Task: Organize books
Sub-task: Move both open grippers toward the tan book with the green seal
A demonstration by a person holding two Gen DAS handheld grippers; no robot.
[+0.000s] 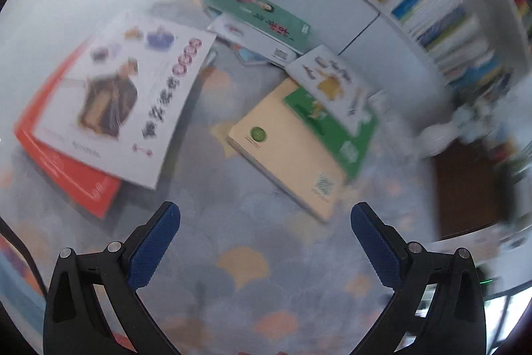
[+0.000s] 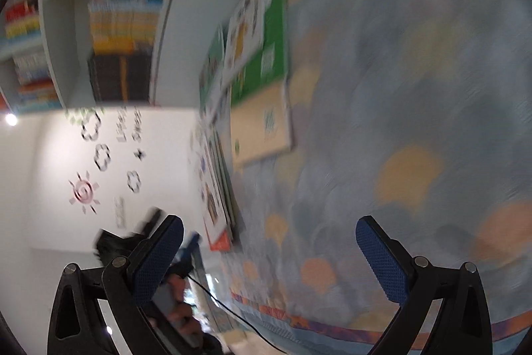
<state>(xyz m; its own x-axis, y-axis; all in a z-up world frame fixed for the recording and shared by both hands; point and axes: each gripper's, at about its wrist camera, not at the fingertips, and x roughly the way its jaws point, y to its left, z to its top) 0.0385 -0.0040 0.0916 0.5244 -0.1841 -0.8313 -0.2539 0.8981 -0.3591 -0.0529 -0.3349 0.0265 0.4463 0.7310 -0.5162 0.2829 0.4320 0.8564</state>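
Both frames were pretty motion-blurred, so take the fine details loosely. The left gripper with its blue textured pads hung over the pale blue rug with orange and yellow scallop shapes, jaws spread wide and nothing between them. The right gripper was the same deal: fingers well apart, empty, and its camera was rolled sideways so the rug filled the right of its view.

The books were scattered flat on the rug in front of the white bookshelf unit packed with colourful spines. On the left of the left wrist view, a big white book with a robed figure on the cover lay on top of a red-orange book, long axis running from lower left up toward the shelf. Nearer the middle, a cream-coloured book with a green round logo and a QR code lay with its long axis diagonal, from upper left down to lower right. A green book overlapped its far edge, and a smaller white picture book sat on the green one. Further back, by the foot of the shelf, a teal-green book with a figure on it rested on a light grey book.
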